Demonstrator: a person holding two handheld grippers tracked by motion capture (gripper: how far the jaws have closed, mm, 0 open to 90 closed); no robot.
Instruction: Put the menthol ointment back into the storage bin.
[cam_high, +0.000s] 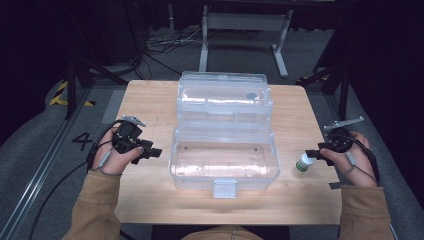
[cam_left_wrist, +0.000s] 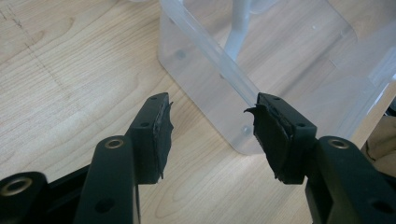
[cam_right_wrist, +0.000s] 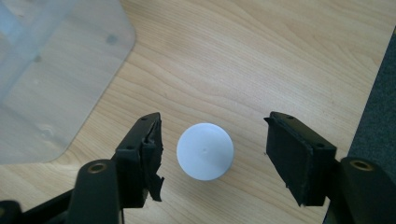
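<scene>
the desk (cam_high: 150, 100) carries an open storage box (cam_high: 223, 160) at its middle, the lid (cam_high: 224, 97) thrown back so that it lies behind the tray, toward the far edge. the box's latch (cam_high: 224, 188) hangs at the near wall, facing the person. a small bottle (cam_high: 303, 163) stands upright on the desk just right of the box, apart from its wall. the right hand-held gripper (cam_high: 311, 154) sits at the desk's right edge, directly over the bottle, whose cap (cam_right_wrist: 205, 150) lies between the jaws without touching either. the left hand-held gripper (cam_high: 156, 151) is left of the box, near its near-left corner (cam_left_wrist: 243, 140), its jaws spread over bare desk.
</scene>
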